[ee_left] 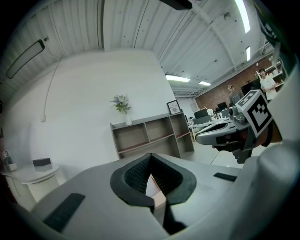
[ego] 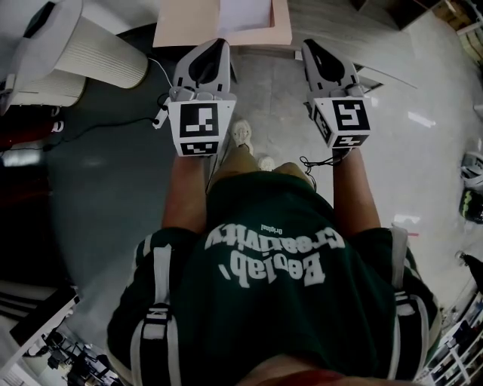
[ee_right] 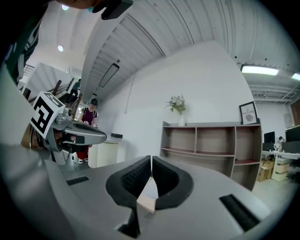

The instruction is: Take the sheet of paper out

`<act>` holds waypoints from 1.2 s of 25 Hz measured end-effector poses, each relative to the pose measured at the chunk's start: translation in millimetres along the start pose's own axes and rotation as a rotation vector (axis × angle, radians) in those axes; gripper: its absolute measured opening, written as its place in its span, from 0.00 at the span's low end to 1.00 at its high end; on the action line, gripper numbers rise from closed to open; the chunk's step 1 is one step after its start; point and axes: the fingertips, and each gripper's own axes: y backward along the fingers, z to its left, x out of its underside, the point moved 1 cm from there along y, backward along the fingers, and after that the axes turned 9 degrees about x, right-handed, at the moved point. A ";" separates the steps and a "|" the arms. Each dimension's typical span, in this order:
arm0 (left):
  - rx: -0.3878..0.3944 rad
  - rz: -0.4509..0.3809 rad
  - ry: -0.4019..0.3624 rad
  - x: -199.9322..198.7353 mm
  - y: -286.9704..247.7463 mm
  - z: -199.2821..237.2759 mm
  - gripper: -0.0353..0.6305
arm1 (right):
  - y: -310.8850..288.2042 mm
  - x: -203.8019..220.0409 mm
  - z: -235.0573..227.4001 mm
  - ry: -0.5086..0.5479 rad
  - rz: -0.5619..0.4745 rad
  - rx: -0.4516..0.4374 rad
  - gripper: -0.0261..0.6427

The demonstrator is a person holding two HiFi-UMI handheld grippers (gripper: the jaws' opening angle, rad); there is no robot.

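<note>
Clamped on folder [ego: 185, 22] edge with left gripper [ego: 214, 45] and right gripper [ego: 312, 46]. Expect a light, limp sheet [ego: 243, 11]; pinch a free corner.

Obstacles: white ribbed cylindrical appliance [ego: 98, 56] on grey floor [ego: 270, 98], left of left gripper [ego: 217, 45]; peach flat board [ego: 185, 22] ahead, spanning to right gripper [ego: 314, 47]; floor between grippers clear.

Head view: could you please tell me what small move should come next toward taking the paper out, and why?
Probably open the right gripper's jaws. It and the left gripper are both shut with nothing between them, tips at the near edge of the tan folder. The white sheet lies on it just ahead, and shut jaws cannot take it.
</note>
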 end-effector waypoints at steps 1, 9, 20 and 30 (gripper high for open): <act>0.001 -0.001 -0.002 0.1 -3.8 1.9 0.08 | -3.5 0.2 -2.4 0.000 0.000 0.002 0.09; 0.019 -0.018 -0.008 3.5 -38.8 30.1 0.08 | -46.6 -1.1 -10.8 0.010 -0.005 0.017 0.09; 0.057 -0.012 0.004 26.1 -120.3 114.4 0.08 | -159.6 -0.2 -18.4 0.018 0.012 0.047 0.09; 0.103 0.005 0.002 43.3 -195.8 201.1 0.08 | -266.4 -1.5 -23.1 0.010 0.042 0.089 0.09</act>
